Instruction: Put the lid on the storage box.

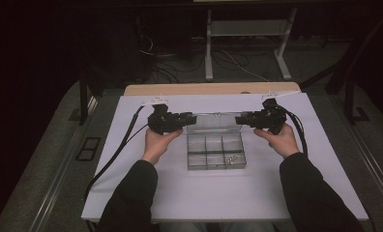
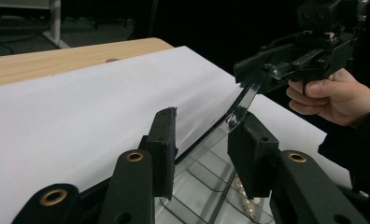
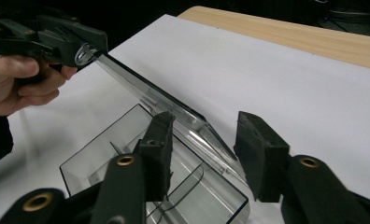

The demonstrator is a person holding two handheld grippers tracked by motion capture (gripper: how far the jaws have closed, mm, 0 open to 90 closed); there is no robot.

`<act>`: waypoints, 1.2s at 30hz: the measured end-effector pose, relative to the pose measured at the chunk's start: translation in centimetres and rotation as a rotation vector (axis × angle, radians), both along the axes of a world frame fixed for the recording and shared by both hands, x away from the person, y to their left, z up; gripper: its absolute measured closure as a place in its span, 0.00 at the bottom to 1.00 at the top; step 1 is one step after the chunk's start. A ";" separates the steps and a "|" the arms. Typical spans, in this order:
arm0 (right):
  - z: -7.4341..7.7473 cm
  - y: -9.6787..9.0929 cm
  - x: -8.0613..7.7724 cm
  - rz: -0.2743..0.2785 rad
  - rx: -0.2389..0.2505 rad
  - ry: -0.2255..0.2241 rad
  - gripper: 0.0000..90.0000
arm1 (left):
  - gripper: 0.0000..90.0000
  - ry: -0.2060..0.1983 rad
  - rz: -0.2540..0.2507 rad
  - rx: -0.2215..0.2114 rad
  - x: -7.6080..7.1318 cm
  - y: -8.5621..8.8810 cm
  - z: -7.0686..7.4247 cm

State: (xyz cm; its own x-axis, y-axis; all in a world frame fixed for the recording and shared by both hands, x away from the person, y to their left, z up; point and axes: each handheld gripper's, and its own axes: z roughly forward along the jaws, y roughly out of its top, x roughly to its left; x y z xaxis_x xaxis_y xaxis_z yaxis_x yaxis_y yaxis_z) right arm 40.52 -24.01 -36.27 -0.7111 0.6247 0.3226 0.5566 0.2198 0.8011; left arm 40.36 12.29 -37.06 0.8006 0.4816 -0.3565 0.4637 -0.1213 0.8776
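High view: we see a clear plastic compartment box (image 1: 216, 151) lying at the middle of a white paper sheet (image 1: 131, 193) that covers a light wooden table (image 1: 209, 89). Its transparent hinged lid (image 1: 213, 122) stands raised along the far edge. Bare sheet lies wide on both sides of the box and toward the near edge. We see the left gripper (image 1: 191, 119) at the lid's left end and the right gripper (image 1: 240, 119) at its right end, each held by a hand. The box has six compartments; small pale parts (image 1: 229, 159) lie in the near right one.

Left gripper view: we see the jaws of the left gripper (image 2: 202, 142) spread, with the lid (image 2: 237, 109) edge rising between them and nearest the right-hand jaw; we cannot tell if it touches. Farther off, the right gripper (image 2: 267, 71) is pinching the lid's other end.

Right gripper view: we see the right gripper (image 3: 204, 149) with the lid (image 3: 174, 105) passing between its jaws; a gap shows beside the right-hand jaw. The left gripper (image 3: 87, 52) meets the lid's far corner.
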 end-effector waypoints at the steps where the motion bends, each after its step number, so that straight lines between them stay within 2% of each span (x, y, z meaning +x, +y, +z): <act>1: 0.1 0.0 -0.1 0.004 -0.004 -0.004 0.59 | 0.68 -0.006 -0.003 0.005 -0.1 0.0 0.0; 5: 0.7 0.1 -0.7 0.017 0.009 -0.017 0.52 | 0.67 -0.012 -0.013 -0.009 -0.6 0.2 -0.3; 9: 1.3 0.3 -1.3 0.053 0.019 -0.039 0.47 | 0.65 -0.016 -0.026 -0.022 -1.1 0.3 -0.5; 18: 2.5 0.7 -2.7 0.138 0.052 -0.083 0.44 | 0.63 -0.056 -0.034 0.009 -2.1 0.1 -0.7; 23: 3.0 0.7 -3.1 0.158 0.057 -0.096 0.45 | 0.62 -0.077 -0.038 0.018 -2.6 0.1 -0.9; 26: 3.1 0.4 -3.0 0.145 0.075 -0.094 0.50 | 0.61 -0.090 -0.038 0.014 -2.9 0.1 -1.2; 31: 3.0 -0.1 -2.7 0.084 0.056 -0.085 0.71 | 0.60 -0.124 -0.036 0.022 -3.5 0.3 -1.6; 36: 2.1 0.0 -2.2 0.016 0.021 -0.032 0.85 | 0.59 -0.158 -0.035 0.039 -4.3 0.3 -1.9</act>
State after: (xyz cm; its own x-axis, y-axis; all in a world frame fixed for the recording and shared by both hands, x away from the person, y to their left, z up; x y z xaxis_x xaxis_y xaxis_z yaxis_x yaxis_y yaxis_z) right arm 38.34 -24.02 -34.14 -0.7311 0.6066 0.3122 0.5269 0.2113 0.8232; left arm 36.09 12.54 -38.94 0.8617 0.4637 -0.2060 0.3149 -0.1703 0.9337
